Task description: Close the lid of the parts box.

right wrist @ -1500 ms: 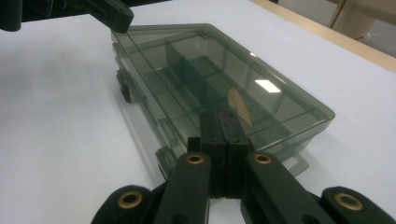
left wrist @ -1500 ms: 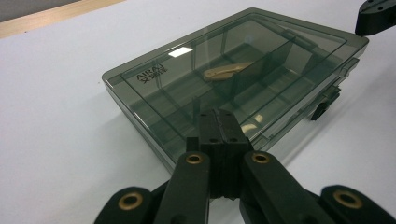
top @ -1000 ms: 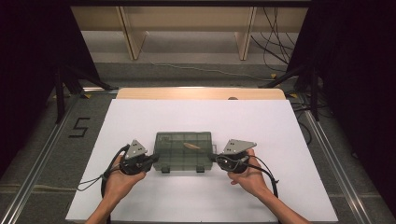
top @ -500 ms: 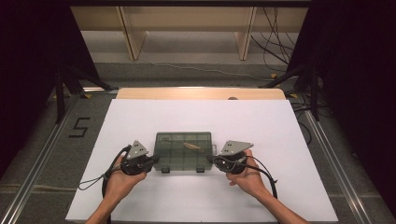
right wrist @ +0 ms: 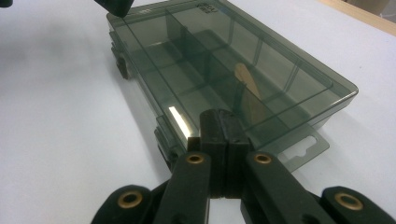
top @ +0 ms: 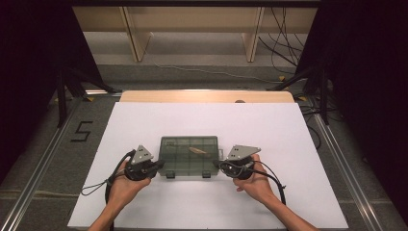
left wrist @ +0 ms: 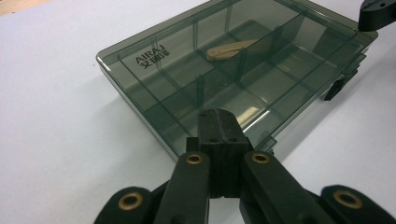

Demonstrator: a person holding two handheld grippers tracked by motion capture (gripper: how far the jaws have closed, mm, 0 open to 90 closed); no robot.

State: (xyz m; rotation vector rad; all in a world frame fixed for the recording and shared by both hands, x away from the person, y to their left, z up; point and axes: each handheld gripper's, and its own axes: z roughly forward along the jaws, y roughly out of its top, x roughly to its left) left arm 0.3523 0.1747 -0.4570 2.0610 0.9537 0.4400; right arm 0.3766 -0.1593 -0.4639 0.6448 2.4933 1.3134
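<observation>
Near the person's edge of the white table (top: pixel 144 120), a smoky see-through organiser box (top: pixel 189 155) is lying flat with its lid down, and the two grippers are flanking it. The left gripper (top: pixel 159 164) is sitting at the box's left end and the right gripper (top: pixel 222 165) at its right end, each close against a near corner; from where I am standing I cannot tell whether the tips are actually touching the plastic. Both pairs of jaws are pressed together with nothing between them, which is plain in the left gripper view (left wrist: pixel 218 135) and in the right gripper view (right wrist: pixel 219 135).

The box's long axis is running from one gripper to the other, across the table. Its two dark latches (top: pixel 206 174) are facing the person, and a clear hang tab (right wrist: pixel 306 144) is sticking out of the right end. Through the lid, dividers are showing, and a pale wooden piece (top: pixel 198 150) is lying in a compartment on the far side of the box, right of its middle, slanting across its cell.

My guess is that the person is lining up on the box before opening it. The next move is likely calling for one gripper to steady an end while the other is working a latch on the near side, and the jaws would need to part first if anything is to be grasped.
</observation>
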